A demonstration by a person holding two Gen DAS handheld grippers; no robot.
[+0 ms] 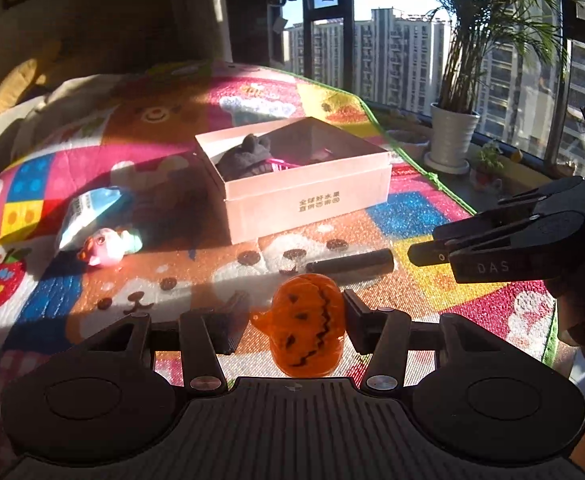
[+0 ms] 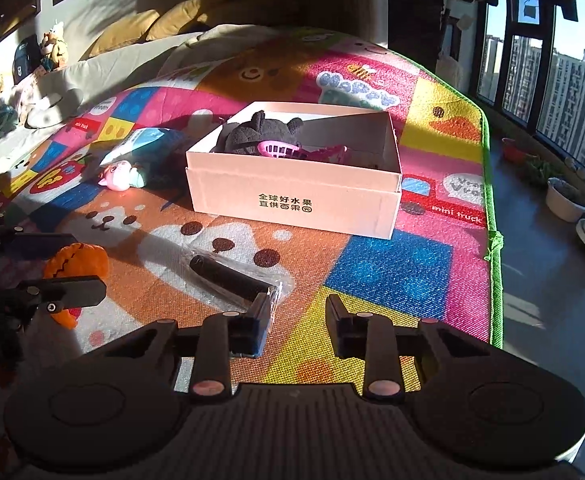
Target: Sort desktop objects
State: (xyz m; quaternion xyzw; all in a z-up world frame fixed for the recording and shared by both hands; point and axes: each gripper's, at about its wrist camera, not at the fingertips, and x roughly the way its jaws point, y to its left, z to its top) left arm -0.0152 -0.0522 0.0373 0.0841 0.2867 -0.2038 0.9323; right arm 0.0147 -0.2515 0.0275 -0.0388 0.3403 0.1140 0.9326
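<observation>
We take the open pale cardboard box (image 2: 292,196) on the colourful cartoon play mat (image 2: 392,272) as our landmark. Far to its left lies a blue-and-white plastic snack packet (image 2: 140,142), and just in front of that packet a small pink-and-mint toy figure (image 2: 122,176); both rest on the mat, apart from the box. Inside the box, at its left end, we see a dark grey plush toy (image 2: 260,132) with a pink plastic basket-like piece (image 2: 280,148) against it. In front of the box and to its left sits our left gripper (image 1: 288,324), its fingers spread on either side of a translucent orange pumpkin toy with a black jagged face (image 1: 308,328); the right finger touches the pumpkin, the left stands slightly off it. In front of the box, nearer its middle, a black cylinder in clear wrapping (image 2: 228,276) lies on the mat. Our right gripper (image 2: 298,320) hovers just in front of that cylinder's near end, fingers apart and gripping nothing.
</observation>
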